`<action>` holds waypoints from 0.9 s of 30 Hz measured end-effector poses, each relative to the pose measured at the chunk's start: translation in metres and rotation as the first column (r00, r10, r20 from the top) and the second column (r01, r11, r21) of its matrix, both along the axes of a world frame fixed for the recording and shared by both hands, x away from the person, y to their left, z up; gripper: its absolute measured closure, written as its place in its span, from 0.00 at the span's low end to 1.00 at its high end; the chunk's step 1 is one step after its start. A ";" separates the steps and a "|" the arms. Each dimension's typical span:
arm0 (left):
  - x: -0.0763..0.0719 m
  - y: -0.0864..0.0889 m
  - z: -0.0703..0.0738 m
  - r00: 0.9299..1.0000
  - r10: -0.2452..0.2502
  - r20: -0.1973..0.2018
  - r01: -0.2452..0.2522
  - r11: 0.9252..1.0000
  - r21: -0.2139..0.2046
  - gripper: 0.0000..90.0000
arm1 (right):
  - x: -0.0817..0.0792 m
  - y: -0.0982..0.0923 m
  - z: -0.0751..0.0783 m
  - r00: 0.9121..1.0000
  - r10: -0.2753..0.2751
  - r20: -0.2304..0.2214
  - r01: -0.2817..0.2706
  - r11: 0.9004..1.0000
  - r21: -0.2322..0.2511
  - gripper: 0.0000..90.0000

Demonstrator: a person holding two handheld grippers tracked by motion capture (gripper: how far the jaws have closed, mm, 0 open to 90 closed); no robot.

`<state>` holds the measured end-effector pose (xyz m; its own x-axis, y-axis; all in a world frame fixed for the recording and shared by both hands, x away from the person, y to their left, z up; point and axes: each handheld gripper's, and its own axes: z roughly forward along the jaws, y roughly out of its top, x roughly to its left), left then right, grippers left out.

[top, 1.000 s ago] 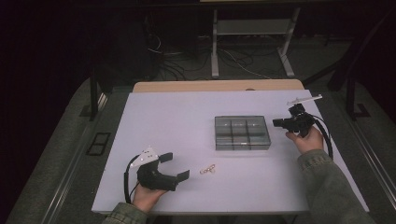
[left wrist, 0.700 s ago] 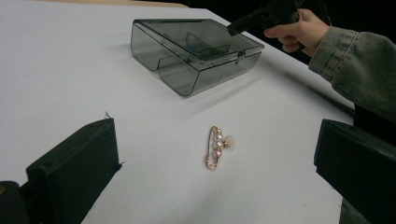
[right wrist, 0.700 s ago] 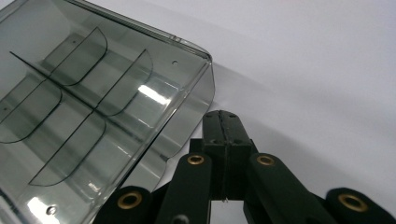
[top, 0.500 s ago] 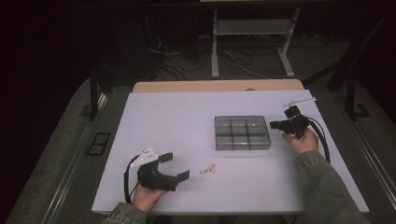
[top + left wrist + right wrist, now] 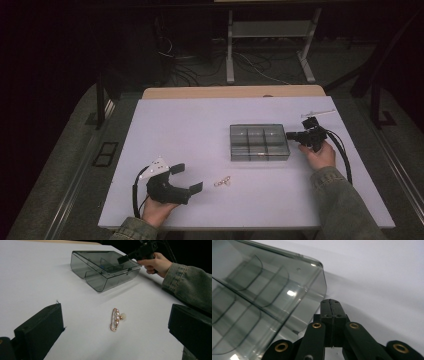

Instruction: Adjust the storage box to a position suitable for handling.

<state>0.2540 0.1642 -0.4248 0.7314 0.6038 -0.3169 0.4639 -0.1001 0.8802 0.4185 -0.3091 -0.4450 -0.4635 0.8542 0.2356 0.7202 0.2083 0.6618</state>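
My right gripper (image 5: 291,135) is closed on nothing, its tip at the right end of the smoky box (image 5: 259,142), whose long axis runs left-right across the bench (image 5: 180,130); inner dividers blur. My left gripper (image 5: 187,178) gapes toward the pearl pin (image 5: 222,182), left-front of the box

My left gripper (image 5: 186,179) sits low near me, its jaws spread wide apart with nothing between them. My left hand (image 5: 156,212) wraps its grip from behind, the cable looping off beside my wrist. My right gripper (image 5: 291,135) is held level, pointing across toward my left, its jaws pressed fully together and empty. My right hand (image 5: 320,154) grasps it from below, denim sleeve (image 5: 340,205) trailing back.
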 end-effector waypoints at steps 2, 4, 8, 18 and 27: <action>0.000 0.000 0.000 1.000 0.000 0.001 0.000 1.000 0.000 0.00 | 0.001 0.000 -0.002 1.000 0.003 -0.003 -0.003 1.000 -0.004 1.00; 0.000 0.000 0.000 1.000 -0.002 0.003 0.002 1.000 0.001 0.00 | 0.001 0.002 -0.003 1.000 0.003 -0.006 -0.003 1.000 -0.003 1.00; -0.001 -0.001 0.000 1.000 -0.004 0.001 0.004 1.000 -0.002 0.00 | 0.001 0.005 -0.002 1.000 0.018 0.007 -0.018 1.000 0.000 1.00; -0.001 -0.002 0.001 1.000 -0.012 0.005 0.012 1.000 -0.002 0.00 | 0.004 0.007 0.000 0.999 0.025 0.033 -0.026 0.999 0.025 1.00; -0.001 -0.001 0.002 1.000 -0.012 0.012 0.013 1.000 -0.011 0.00 | 0.003 0.006 0.001 1.000 0.025 0.004 -0.025 0.999 0.043 1.00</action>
